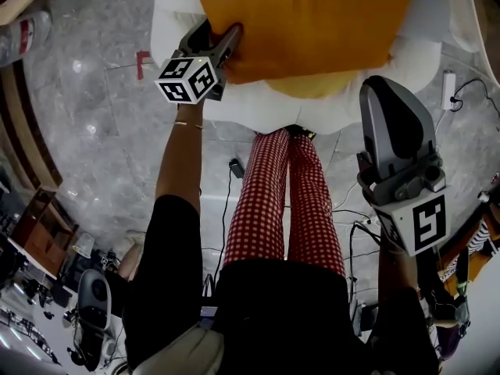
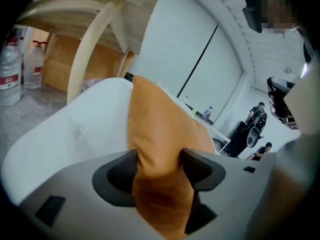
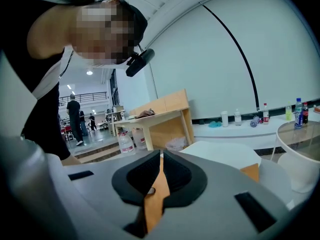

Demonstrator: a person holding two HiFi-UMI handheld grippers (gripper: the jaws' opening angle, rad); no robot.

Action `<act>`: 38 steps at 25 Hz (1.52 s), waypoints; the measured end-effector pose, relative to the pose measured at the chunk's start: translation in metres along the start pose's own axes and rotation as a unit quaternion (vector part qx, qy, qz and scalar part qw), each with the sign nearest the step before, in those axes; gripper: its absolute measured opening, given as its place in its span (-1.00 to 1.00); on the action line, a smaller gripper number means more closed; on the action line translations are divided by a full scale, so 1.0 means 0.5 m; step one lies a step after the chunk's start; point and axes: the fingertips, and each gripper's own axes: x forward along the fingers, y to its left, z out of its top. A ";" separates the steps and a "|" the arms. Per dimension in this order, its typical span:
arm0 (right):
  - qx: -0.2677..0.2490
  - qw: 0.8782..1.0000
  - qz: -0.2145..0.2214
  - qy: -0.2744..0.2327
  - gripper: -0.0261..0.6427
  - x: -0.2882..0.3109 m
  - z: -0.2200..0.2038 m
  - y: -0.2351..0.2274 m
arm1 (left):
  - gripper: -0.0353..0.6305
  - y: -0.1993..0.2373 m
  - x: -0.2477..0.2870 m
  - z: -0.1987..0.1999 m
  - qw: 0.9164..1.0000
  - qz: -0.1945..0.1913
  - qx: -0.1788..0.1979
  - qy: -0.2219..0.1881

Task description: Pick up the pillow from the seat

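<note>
An orange pillow (image 1: pixel 305 22) lies on a white cushioned seat (image 1: pixel 258 104) at the top of the head view. My left gripper (image 1: pixel 223 41) is at the pillow's near left corner. In the left gripper view that gripper (image 2: pixel 157 166) has the pillow's (image 2: pixel 155 129) edge filling the gap between its pads, and the fabric is pinched there. My right gripper (image 1: pixel 383 84) is held off the seat's right front, its jaws shut on nothing. In the right gripper view a sliver of orange shows through the slit of the right gripper (image 3: pixel 161 159), with the pillow (image 3: pixel 250 171) beyond it.
My legs in red checked trousers (image 1: pixel 281 201) stand against the seat's front edge. Cables (image 1: pixel 234 166) lie on the marble floor. Water bottles (image 2: pixel 10 74) stand under a wooden table (image 2: pixel 85 14) to the left. A glass side table (image 3: pixel 300 134) is at the right.
</note>
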 end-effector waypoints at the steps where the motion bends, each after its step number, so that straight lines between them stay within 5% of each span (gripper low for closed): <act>1: 0.006 1.000 -0.002 -0.002 -0.86 0.000 0.002 0.000 | -0.03 -0.002 0.000 0.001 1.000 0.002 0.000 0.000; 16: 0.002 0.999 -0.038 -0.004 -0.86 -0.009 -0.009 -0.009 | -0.46 -0.021 -0.006 0.007 0.999 0.033 0.020 0.010; 28: 0.031 0.999 -0.044 -0.001 -0.86 -0.024 -0.087 -0.054 | -0.49 -0.046 -0.018 0.002 0.998 0.053 0.028 0.000; 38: 0.025 0.998 -0.060 0.023 -0.85 -0.076 -0.130 -0.197 | -0.49 -0.058 -0.023 0.007 0.995 0.095 0.032 -0.011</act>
